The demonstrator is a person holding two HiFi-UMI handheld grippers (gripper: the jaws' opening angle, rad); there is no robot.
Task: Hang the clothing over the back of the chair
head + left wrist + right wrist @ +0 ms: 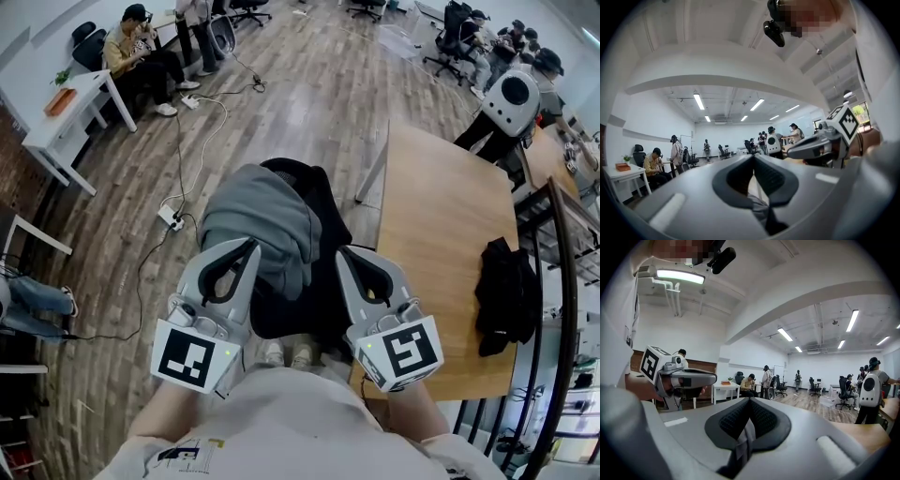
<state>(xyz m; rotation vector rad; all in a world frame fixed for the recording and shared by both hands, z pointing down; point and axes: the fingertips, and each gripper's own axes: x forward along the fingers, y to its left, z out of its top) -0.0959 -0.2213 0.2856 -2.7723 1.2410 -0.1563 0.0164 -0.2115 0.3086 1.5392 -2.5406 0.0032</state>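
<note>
The left gripper [249, 247] and right gripper [343, 255] are each pinching the grey clothing [262, 220] between pressed-together jaws, holding it over the black chair [323, 211].

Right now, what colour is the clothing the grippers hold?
The clothing is grey; the head view shows it best.

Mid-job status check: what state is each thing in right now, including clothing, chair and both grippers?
grey garment: bunched, draped over the chair's top.
black chair: standing, partly covered by the grey garment.
left gripper: shut on grey garment.
right gripper: shut on grey garment.
black garment: crumpled on the wooden table, untouched.
</note>
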